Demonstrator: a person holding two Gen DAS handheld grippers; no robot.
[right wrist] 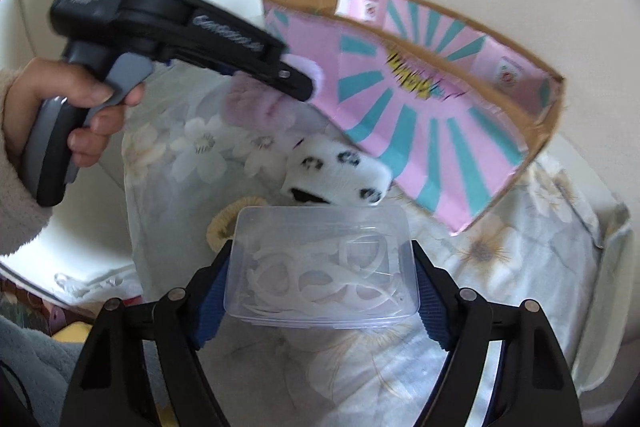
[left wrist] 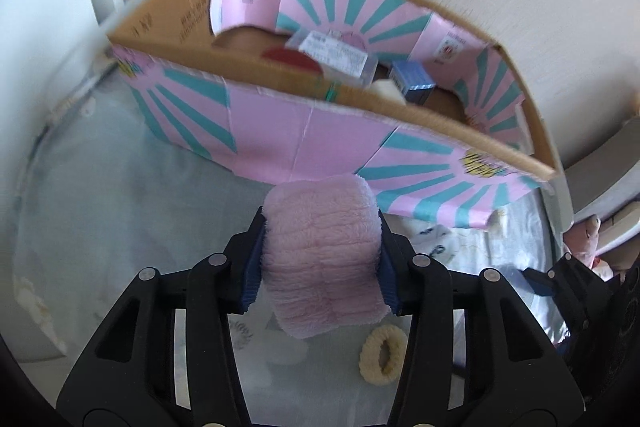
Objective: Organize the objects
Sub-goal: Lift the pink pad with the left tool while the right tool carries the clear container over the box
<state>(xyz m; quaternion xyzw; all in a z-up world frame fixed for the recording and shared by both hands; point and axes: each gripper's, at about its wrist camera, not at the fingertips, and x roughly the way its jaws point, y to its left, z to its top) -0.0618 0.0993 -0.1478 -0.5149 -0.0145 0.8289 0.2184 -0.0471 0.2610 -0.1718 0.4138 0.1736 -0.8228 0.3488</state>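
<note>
Both pickups look easy, but for opposite reasons. The pink fluffy band point(left wrist: 322, 255) is soft plush, basically weightless, and squishes rather than slips. The left gripper point(left wrist: 320, 259) has it pinched across the middle, jaws closed in fairly narrow with the blue ribbed pads sunk into the pile on both sides. My guess is you could grab it anywhere and it'd hold; the only worry is it flopping or snagging on the box rim. It hangs above the bedding, just in front of the near wall of the cardboard box point(left wrist: 304, 131).

The clear plastic case point(right wrist: 322, 267) is the trickier one: stiff, smooth, rounded corners, light, with white plastic loops loose inside. The right gripper point(right wrist: 320, 291) clamps it by its two short sides, jaws fairly wide, pads flat on the walls. Slick plastic like that could slide out if tilted, so gripping low and square seems right, and not too hard since thin walls may flex or pop the lid.

Further out, a white furry thing with black spots point(right wrist: 340, 179) lies on the floral bedsheet point(right wrist: 180, 155) just beyond the case, against the box's pink-and-teal outer wall. A cream knitted hair tie point(left wrist: 382, 357) sits on the sheet under the left gripper. Inside the box there's a small blue carton point(left wrist: 412, 83) and a clear labelled packet point(left wrist: 336, 53). A hand point(right wrist: 80, 107) holds the left gripper's handle.
</note>
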